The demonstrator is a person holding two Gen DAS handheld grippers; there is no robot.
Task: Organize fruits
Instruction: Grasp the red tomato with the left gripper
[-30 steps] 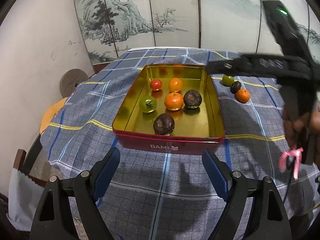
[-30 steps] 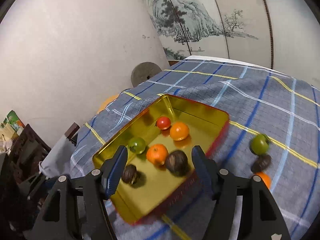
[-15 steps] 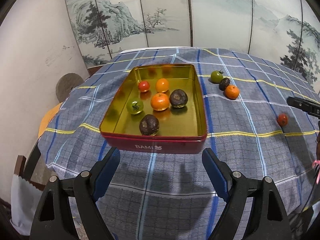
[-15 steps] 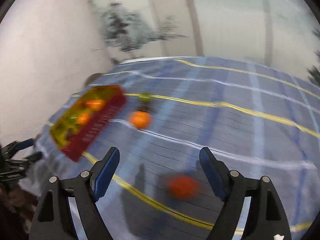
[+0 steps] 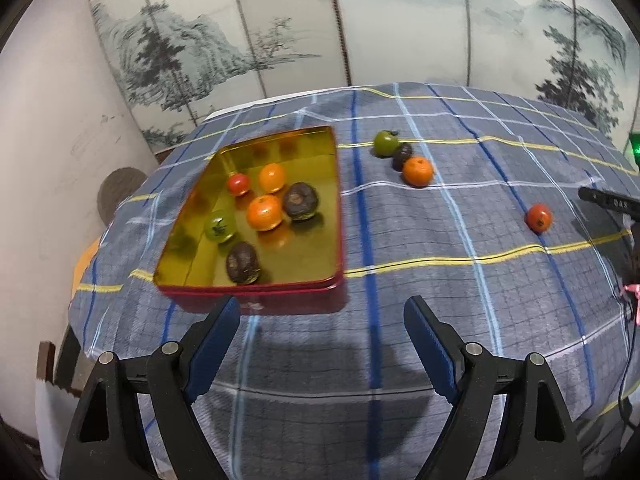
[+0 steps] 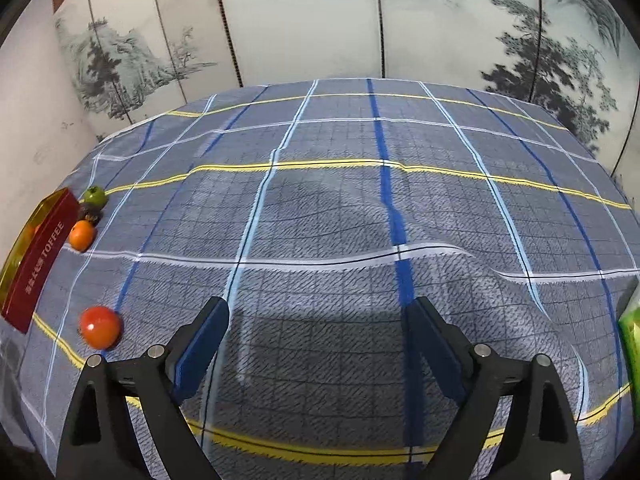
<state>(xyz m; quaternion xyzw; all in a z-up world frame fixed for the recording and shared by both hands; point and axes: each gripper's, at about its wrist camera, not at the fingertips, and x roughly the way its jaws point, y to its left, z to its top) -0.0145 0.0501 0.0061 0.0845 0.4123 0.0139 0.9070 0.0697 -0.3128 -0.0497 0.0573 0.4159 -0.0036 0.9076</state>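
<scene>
Left gripper (image 5: 322, 324) wide, empty, over cloth w/ the tin (image 5: 338, 216) at 11 o'clock. Right gripper (image 6: 318, 328) jaws opening, nothing btwn; red fruit (image 6: 99, 327) at 9 o'clock.

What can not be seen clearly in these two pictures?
- Right wrist view: tin interior, cut off by the left edge and hidden by its red wall.
- Right wrist view: green object, cut off at the right edge.
- Left wrist view: right gripper, mostly outside the frame.

Plaid-clothed table (image 6: 340, 208): tin (image 5: 256, 300), loose fruits (image 5: 417, 171).
</scene>
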